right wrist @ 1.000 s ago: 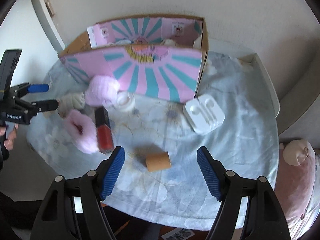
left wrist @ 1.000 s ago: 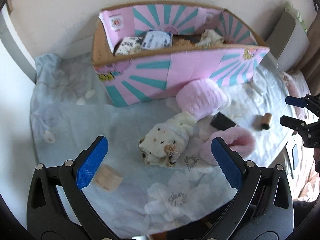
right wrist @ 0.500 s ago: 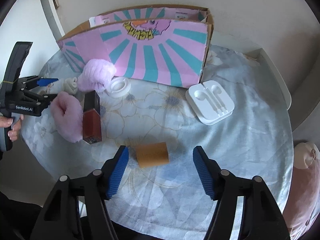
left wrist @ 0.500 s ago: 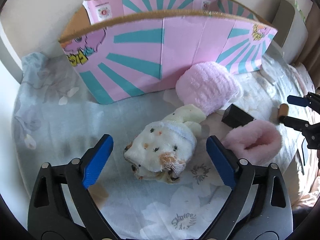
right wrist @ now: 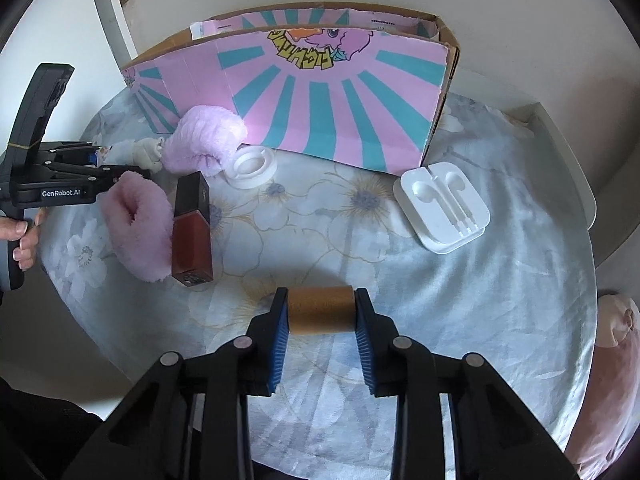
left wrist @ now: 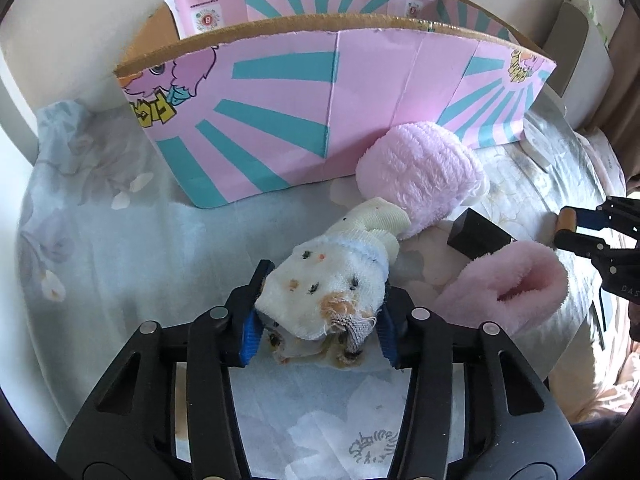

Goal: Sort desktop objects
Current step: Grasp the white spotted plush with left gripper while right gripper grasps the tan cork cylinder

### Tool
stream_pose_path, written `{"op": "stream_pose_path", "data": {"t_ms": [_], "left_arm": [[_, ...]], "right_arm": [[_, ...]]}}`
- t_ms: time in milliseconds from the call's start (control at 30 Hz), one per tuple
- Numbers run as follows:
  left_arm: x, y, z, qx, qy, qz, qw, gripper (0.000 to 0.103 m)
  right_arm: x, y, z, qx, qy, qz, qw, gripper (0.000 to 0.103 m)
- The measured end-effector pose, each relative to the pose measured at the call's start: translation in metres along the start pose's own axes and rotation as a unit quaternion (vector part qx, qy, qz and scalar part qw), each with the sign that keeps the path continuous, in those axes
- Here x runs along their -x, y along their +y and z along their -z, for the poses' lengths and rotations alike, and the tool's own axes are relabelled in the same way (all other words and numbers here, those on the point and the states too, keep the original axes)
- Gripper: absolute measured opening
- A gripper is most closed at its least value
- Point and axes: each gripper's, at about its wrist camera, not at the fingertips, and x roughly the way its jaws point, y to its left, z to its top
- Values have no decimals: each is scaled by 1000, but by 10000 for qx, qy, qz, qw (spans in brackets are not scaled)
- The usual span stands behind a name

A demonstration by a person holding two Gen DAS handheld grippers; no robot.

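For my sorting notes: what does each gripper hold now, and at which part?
Left gripper: spotted white sock bundle, by its sides. Right gripper: brown cylinder, by its two flat ends.

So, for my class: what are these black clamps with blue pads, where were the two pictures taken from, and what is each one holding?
They are hand-held grippers, one in each of a person's hands, each carrying a camera looking along its jaws. The left gripper has just closed its jaws on a spotted cream sock bundle. The right gripper has just closed on a brown cylinder. On the floral cloth also lie pink fluffy socks, a red lip gloss, a white earphone case and a pink cardboard box.
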Motion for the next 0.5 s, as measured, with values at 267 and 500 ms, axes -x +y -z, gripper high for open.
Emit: {"op": "stream_pose_path", "data": {"t_ms": [267,500], "left_arm": [[14,4,-5,161,20,-14,9999,40],[36,6,-8,190,67,-65,9998,40]], "right_arm": [[6,-1,-9,-257,4,-129,9996,29],[24,-9,-19,-462,5,-112,9989,29]]}}
